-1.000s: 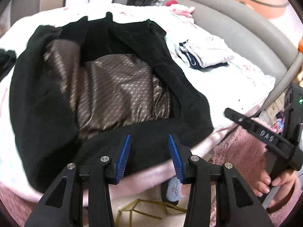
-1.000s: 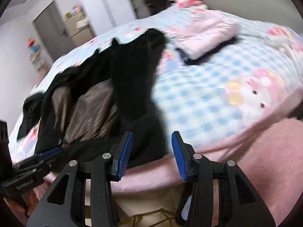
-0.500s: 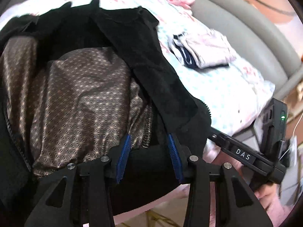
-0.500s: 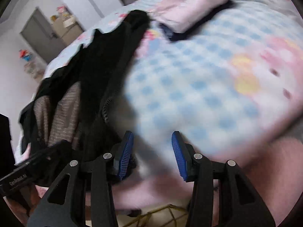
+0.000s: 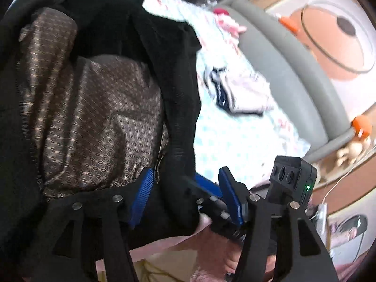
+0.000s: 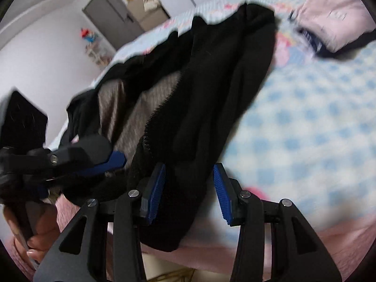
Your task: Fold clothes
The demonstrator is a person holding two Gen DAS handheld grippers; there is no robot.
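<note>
- left wrist: left gripper [image 5: 185, 195] has just been opening, jaws wide around the jacket [image 5: 178, 108] front edge, pads not pressing; jacket lies open on the bed [image 5: 235, 138]; close on the hem, not the lining [image 5: 94, 122].
- right wrist: right gripper [image 6: 189, 188] half open, astride the same flap, no pinch yet; take one layer.

We note white walls [image 6: 47, 54], 1 grey door [image 6: 112, 16], a grey padded headboard [image 5: 293, 70], blue-checked bedding [image 6: 305, 122].

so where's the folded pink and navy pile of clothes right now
The folded pink and navy pile of clothes lies on the blue checked bedspread, right of the open black jacket in the left wrist view, near the grey headboard.
</note>
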